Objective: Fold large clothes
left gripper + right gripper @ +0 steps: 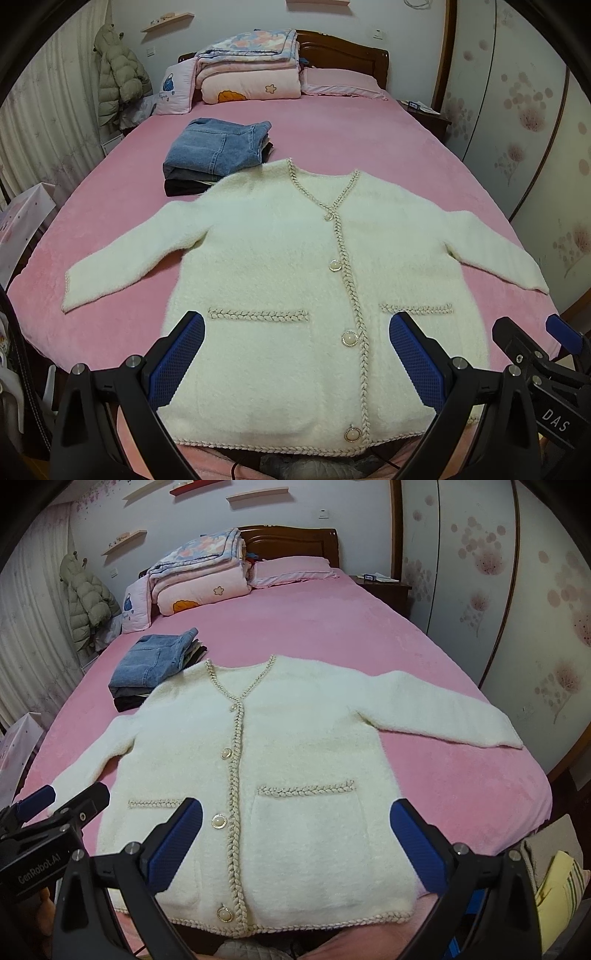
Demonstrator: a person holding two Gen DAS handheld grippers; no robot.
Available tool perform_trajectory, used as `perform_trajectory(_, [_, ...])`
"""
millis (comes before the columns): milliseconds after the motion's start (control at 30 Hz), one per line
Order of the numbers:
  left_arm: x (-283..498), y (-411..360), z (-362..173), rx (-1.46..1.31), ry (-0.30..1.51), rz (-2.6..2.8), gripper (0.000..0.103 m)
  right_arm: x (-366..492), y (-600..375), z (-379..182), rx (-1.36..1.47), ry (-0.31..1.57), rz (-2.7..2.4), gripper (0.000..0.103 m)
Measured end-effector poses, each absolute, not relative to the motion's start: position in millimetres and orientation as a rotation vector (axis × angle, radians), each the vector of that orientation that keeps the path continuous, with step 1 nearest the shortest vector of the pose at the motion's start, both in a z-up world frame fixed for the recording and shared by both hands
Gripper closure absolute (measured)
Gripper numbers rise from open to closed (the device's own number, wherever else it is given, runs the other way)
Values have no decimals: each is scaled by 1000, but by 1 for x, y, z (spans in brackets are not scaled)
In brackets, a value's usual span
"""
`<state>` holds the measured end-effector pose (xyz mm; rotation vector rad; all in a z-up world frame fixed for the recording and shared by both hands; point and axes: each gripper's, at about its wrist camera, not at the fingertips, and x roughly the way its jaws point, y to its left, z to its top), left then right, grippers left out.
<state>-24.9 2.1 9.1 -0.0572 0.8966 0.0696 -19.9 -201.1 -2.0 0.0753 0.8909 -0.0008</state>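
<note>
A cream fuzzy cardigan [280,280] [295,760] with braided trim and pearl buttons lies flat, front up, on the pink bed, both sleeves spread out. My left gripper [295,339] hovers open above its lower hem, blue pads wide apart, holding nothing. My right gripper [295,827] hangs open over the hem as well, nothing between its fingers. The right gripper [535,343] shows at the right edge of the left wrist view. The left gripper [62,808] shows at the left edge of the right wrist view.
A stack of folded clothes topped by blue denim [214,151] [155,664] sits just beyond the cardigan's left shoulder. Folded quilts [247,70] and pillows [340,83] lie at the headboard. A wardrobe [517,609] stands right of the bed [314,620].
</note>
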Motion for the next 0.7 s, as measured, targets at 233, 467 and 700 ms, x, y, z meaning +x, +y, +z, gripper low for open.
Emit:
perform_trajectory(233, [-22, -6, 7, -44, 911, 68, 3, -21, -206, -2, 75, 884, -2, 1])
perform_trajectory(467, [-19, -10, 6, -48, 919, 74, 3, -21, -213, -5, 81, 883, 10, 1])
perform_trajectory(700, [-18, -14, 6, -41, 919, 86, 3, -21, -217, -7, 87, 875, 34, 4])
